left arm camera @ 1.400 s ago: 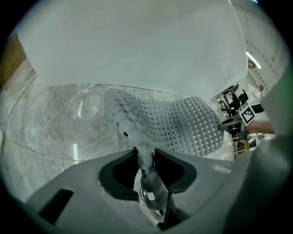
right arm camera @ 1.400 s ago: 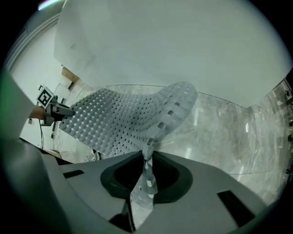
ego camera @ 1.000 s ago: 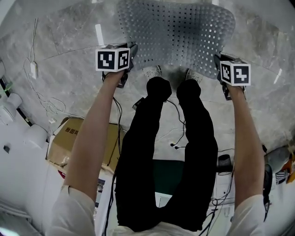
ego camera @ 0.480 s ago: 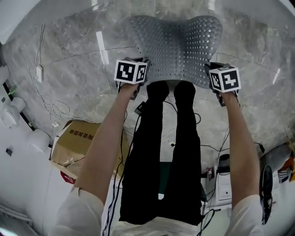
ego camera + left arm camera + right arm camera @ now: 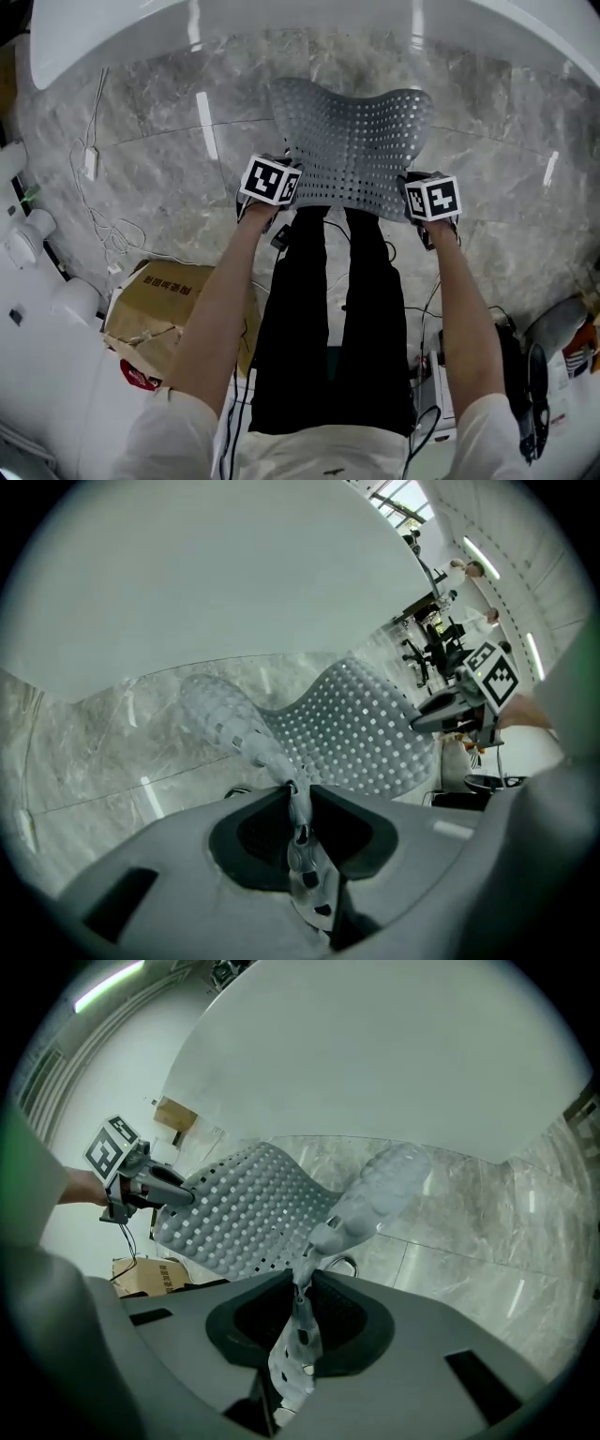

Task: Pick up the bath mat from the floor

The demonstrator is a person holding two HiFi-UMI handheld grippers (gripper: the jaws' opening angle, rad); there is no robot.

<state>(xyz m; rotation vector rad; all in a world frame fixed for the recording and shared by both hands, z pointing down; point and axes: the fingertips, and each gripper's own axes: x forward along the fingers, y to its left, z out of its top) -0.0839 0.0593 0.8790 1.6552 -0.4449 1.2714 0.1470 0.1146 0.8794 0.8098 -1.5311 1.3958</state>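
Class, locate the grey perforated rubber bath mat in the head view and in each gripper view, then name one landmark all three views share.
Head view: grey perforated rubber bath mat, upper centre.
Left gripper view: mat centre-right, its corner pinched in the jaws.
Right gripper view: mat centre-left, its corner pinched in the jaws.
Shared landmark: grey marble floor under it.

The floor (image 5: 150, 187) is grey veined marble with pale streaks of reflected light. A white bathtub (image 5: 112, 37) curves along its far side. A thin white cable (image 5: 103, 230) trails loosely over the tiles from a small white plug (image 5: 90, 161). Nearer, an open cardboard box (image 5: 155, 309) sits beside rounded white fixtures (image 5: 77, 298), with black cables (image 5: 229, 433) running past it.
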